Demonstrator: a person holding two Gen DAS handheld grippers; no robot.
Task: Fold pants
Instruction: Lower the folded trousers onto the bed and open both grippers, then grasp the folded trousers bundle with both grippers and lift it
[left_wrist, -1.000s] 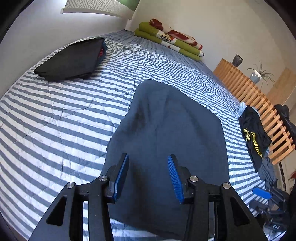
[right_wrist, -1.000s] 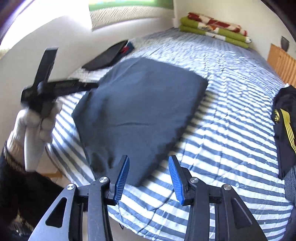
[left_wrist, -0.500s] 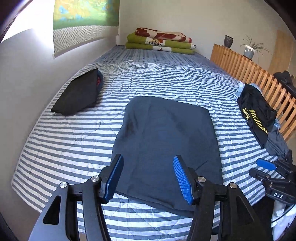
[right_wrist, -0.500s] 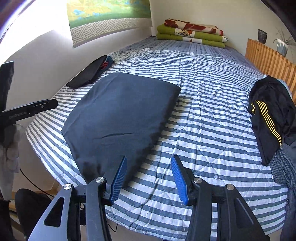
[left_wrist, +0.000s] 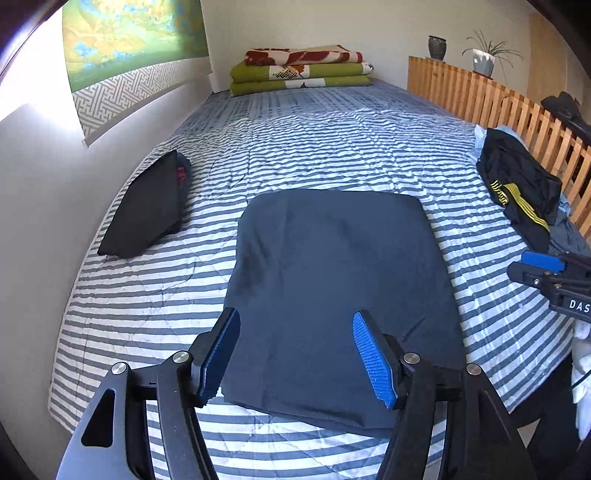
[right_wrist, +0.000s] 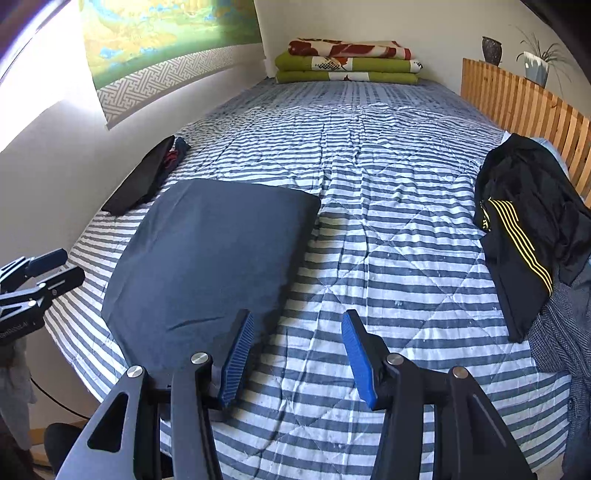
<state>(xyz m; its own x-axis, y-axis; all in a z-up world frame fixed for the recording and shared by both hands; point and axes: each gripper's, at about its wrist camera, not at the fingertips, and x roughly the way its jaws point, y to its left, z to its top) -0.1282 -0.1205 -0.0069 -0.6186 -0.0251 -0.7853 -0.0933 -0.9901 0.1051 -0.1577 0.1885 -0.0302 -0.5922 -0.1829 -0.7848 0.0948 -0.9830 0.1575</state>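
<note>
Your left gripper (left_wrist: 295, 354) hangs above the near end of the folded pants (left_wrist: 332, 280), its blue fingers (left_wrist: 373, 358) wide apart with nothing between them; the jaws have just been opening. Your right gripper (right_wrist: 295, 354) hovers over bare bedspread just right of the pants, fingers (right_wrist: 356, 354) apart at a middling gap and empty.

The only readable writing is white letters "DAS" on the side of the right gripper, seen at the right edge of the left wrist view; the word is cut off there. Small print on the left gripper in the right wrist view is too blurred to read.

The pants lie flat as a dark blue-grey rectangle on the striped bed (left_wrist: 332, 147), near its near edge and left of centre. A folded black garment (left_wrist: 147, 214) lies far left of them, close to the wall. A loose black garment with yellow stripes (right_wrist: 517, 229) lies at the bed's right edge, beside the wooden slat rail (right_wrist: 535, 110). Folded green and red blankets (left_wrist: 301, 70) are stacked at the far end. Between the pants and the blankets, and between the pants and the striped garment, the bedspread is open.
</note>
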